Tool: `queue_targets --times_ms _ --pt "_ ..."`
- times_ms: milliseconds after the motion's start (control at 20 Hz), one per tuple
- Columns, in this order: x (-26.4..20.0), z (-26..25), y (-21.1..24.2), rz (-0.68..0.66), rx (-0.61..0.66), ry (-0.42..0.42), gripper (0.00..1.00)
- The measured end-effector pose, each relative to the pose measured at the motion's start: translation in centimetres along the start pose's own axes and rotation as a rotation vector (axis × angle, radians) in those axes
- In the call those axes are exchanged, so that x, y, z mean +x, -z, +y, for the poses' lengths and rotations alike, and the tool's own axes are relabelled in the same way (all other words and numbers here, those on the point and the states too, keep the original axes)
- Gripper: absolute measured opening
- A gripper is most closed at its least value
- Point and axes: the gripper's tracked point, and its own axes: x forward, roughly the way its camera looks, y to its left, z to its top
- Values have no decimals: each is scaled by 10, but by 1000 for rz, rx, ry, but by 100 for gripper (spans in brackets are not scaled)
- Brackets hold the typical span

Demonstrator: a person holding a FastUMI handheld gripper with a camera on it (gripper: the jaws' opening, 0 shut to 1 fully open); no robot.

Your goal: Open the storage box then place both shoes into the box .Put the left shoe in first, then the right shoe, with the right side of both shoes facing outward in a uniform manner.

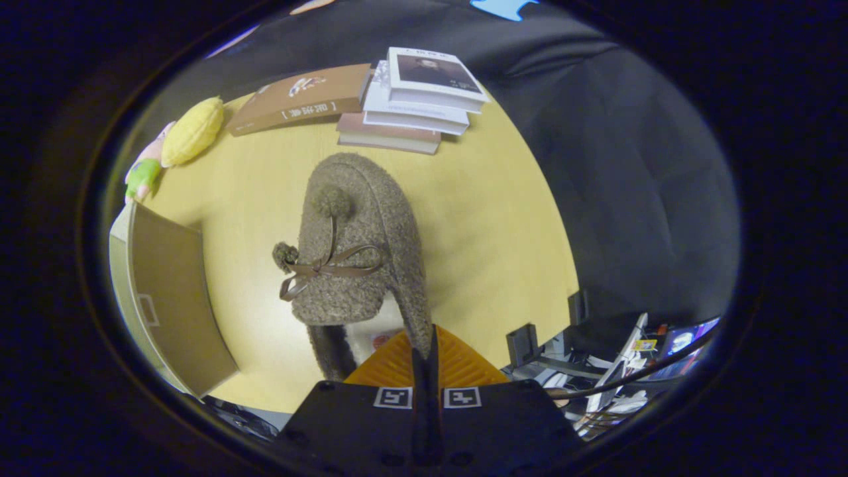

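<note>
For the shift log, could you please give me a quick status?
Claw shut on the shoe's collar edge, shoe hanging over the table. Storage box off to the side. Nothing between them.

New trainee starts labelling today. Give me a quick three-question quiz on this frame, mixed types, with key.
1. True or false: the gripper is pinching the slipper's side wall.
2. What lies beyond the slipper on the table? A) stacked books B) a kettle C) a plate
3. Fill in: the slipper's bow carries two ____.

Key: 1 true; 2 A; 3 pompoms
</note>
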Motion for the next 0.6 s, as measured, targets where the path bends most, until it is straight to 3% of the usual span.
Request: queue_targets --times_ms 450,600 --pt "-139 83 1 -54 -11 -1 4" --pt "-173 139 4 -76 -26 -65 4"
